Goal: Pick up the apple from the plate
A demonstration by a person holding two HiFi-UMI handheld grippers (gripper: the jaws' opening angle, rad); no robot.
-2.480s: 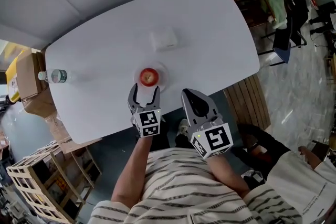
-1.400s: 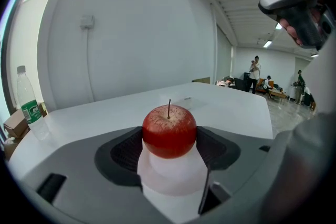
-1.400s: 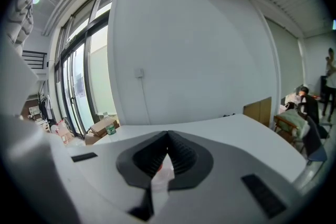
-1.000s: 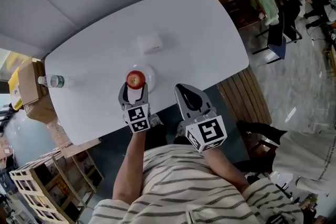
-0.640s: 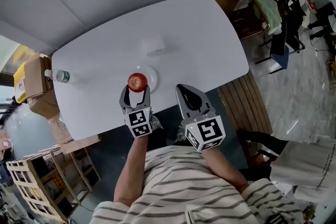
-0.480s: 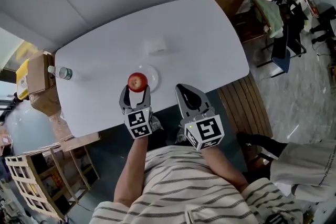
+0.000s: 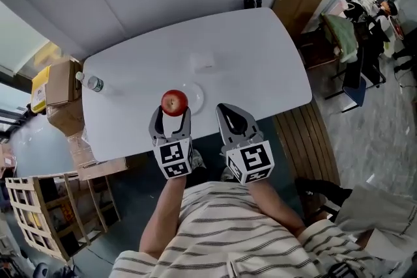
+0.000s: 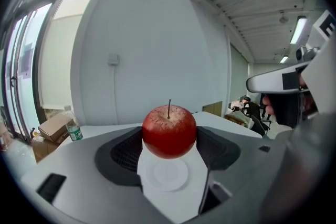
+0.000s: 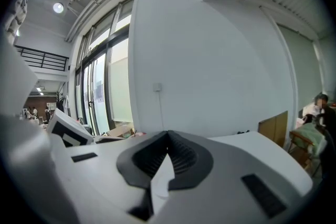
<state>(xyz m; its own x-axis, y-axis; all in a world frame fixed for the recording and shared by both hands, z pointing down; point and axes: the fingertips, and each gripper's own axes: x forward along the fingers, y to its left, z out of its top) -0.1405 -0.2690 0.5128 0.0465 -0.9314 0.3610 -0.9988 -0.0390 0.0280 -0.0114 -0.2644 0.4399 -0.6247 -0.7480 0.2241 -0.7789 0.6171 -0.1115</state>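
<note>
A red apple (image 7: 174,102) is held up off the table, with my left gripper (image 7: 173,111) shut on it. In the left gripper view the apple (image 8: 169,131) sits upright between the two dark pads, stem up, and the white plate (image 8: 167,174) lies below it on the table. From the head view the plate (image 7: 195,98) shows just right of the apple, with nothing on it. My right gripper (image 7: 230,116) hangs at the table's near edge, jaws together, holding nothing; in its own view the right gripper (image 9: 167,145) has its pads meeting.
A white oval table (image 7: 260,49) carries a small white box (image 7: 203,62) beyond the plate and a water bottle (image 7: 93,83) at its left end. Cardboard boxes (image 7: 55,83) and a wooden crate (image 7: 39,221) stand left; chairs and clutter stand right.
My left gripper closed on the apple and raised it off the plate, which now lies bare. The right gripper has stayed shut near the table edge.
</note>
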